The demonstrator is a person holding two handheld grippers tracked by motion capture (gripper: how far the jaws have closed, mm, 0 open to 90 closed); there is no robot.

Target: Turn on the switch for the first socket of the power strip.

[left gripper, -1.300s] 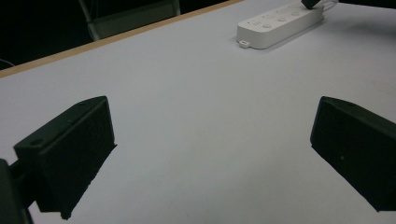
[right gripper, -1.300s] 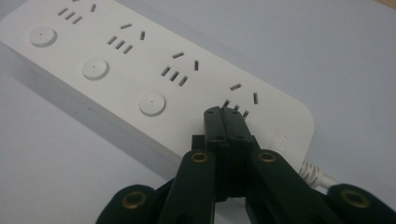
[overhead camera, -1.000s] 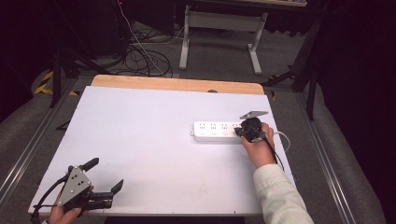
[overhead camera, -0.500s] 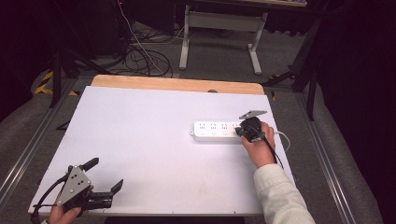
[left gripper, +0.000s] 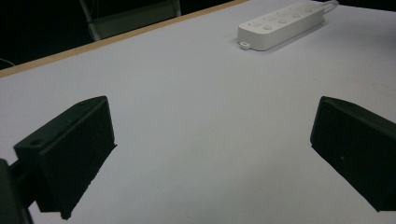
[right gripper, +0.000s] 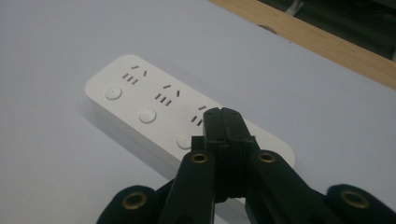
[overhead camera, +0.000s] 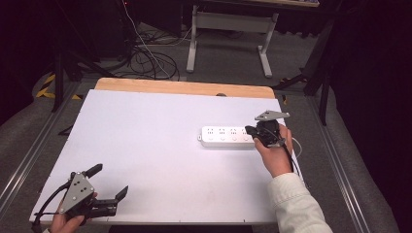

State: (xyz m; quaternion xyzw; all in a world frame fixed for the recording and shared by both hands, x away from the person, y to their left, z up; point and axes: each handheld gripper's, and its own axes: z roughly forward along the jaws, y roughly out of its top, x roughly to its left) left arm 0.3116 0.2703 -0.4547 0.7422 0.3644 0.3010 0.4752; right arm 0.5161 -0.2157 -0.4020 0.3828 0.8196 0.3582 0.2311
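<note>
Lab or test workspace, dim. White-topped table with bare wood edge at 12 o'clock, metal rails along both sides. Grey carpet. Loose cables at 11 o'clock; white desk frame at 12; black stands around.

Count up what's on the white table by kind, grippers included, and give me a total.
Power strip: 1
Grippers: 2, left gripper with jaws open, right gripper with jaws shut over the strip
Total: 3
</note>
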